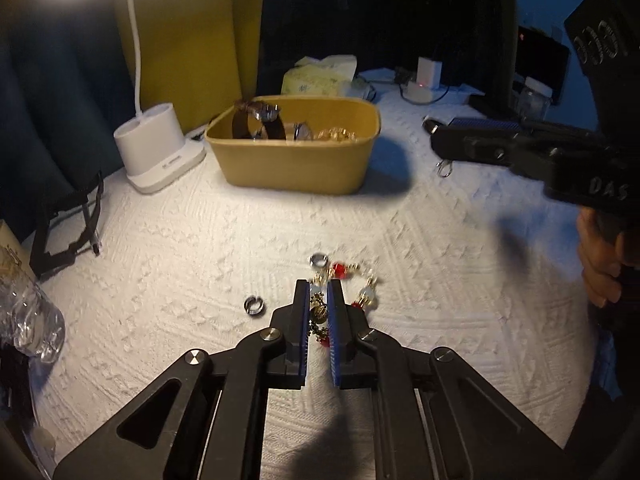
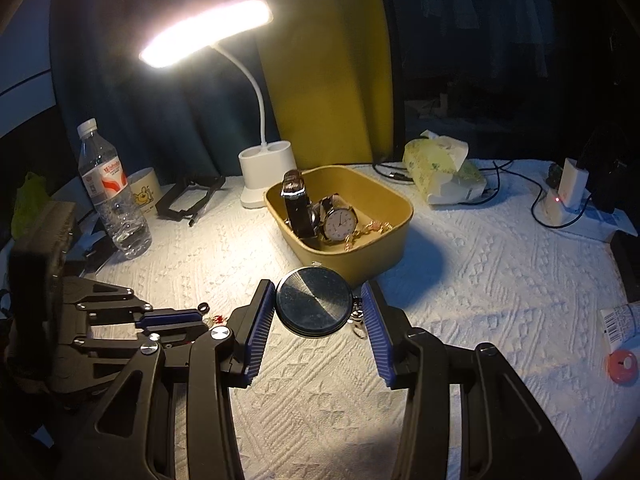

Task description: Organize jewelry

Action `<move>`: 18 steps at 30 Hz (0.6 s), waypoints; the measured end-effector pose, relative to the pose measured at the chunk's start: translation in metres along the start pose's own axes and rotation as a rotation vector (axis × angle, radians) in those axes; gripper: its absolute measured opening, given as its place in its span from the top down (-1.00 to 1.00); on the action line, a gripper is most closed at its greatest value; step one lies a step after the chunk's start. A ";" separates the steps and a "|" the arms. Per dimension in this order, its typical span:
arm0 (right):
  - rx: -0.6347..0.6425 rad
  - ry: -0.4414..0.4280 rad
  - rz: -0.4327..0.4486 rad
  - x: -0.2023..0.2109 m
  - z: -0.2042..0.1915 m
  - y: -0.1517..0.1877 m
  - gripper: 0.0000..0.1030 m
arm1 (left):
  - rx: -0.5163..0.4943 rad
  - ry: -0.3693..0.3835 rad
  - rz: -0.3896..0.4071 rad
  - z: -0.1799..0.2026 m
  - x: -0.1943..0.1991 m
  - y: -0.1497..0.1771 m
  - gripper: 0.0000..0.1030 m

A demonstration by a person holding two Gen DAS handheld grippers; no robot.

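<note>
Black linkage arms fill the bottom of the left wrist view, leading to the left gripper, whose blue-padded fingers stand nearly closed on a tangled gold chain with red beads lying on the white textured tablecloth. Two silver rings lie just beside it, one to its left and one ahead. Farther back sits the tan rectangular plastic tray, with the white lamp base to its left. At the right edge the right gripper hangs above the cloth.

From the right wrist view, the right gripper has its fingers wide apart, clamped on a round dark metal pocket watch held edge to edge, its clasp dangling at the right pad. Behind it the tan tray holds a brown-strapped wristwatch, a white-faced wristwatch and gold chain. The left gripper lies at the left.
</note>
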State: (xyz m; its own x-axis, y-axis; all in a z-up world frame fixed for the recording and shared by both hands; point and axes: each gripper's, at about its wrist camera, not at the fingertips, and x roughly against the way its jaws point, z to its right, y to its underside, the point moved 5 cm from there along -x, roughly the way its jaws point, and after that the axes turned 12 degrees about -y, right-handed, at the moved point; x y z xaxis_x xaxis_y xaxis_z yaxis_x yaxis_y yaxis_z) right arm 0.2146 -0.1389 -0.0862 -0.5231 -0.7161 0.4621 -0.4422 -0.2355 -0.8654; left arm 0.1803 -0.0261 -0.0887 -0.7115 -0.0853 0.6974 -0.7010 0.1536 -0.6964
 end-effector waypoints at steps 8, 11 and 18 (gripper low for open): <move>0.022 0.007 0.033 0.002 0.007 -0.019 0.14 | 0.013 -0.022 0.145 -0.004 0.036 -0.042 0.81; 0.028 0.006 0.045 0.000 0.011 -0.026 0.14 | 0.013 -0.026 0.173 -0.007 0.039 -0.056 0.81; 0.029 0.004 0.051 -0.011 0.021 -0.036 0.14 | 0.031 -0.031 0.215 -0.012 0.038 -0.081 0.81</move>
State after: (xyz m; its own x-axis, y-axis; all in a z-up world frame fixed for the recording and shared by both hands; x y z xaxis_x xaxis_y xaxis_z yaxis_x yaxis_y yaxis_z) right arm 0.2520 -0.1363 -0.0644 -0.5470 -0.7251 0.4183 -0.3941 -0.2178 -0.8929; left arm 0.2105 -0.0302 -0.0037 -0.8458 -0.0840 0.5269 -0.5335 0.1412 -0.8339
